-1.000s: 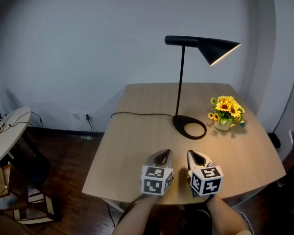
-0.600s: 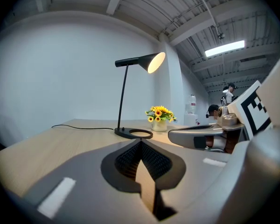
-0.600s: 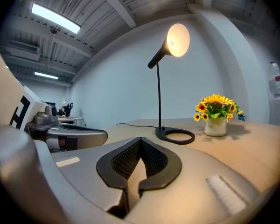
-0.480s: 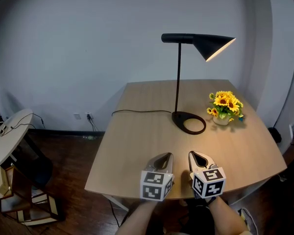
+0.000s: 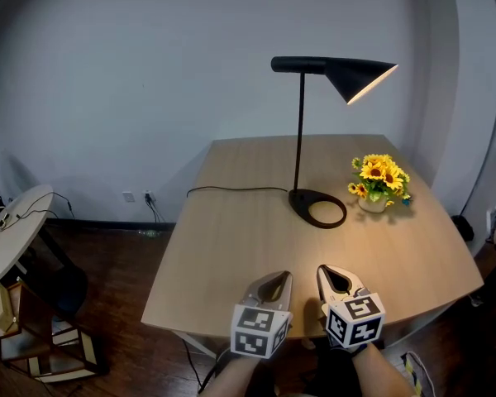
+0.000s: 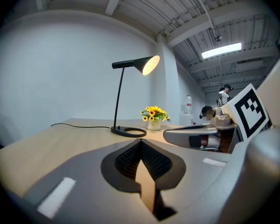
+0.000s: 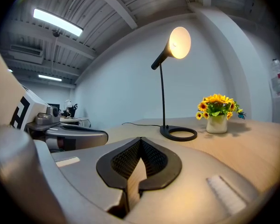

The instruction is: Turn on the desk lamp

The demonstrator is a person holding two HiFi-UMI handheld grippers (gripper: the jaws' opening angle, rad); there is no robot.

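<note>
Grippers at near edge of table [image 5: 223,246], side by side: my left gripper [image 5: 274,281] clenched, jaws together on nothing; my right gripper [image 5: 331,276] same. Desk lamp [image 5: 300,131] well ahead, lit, ring base just beside sunflower pot [image 5: 374,190].
</note>
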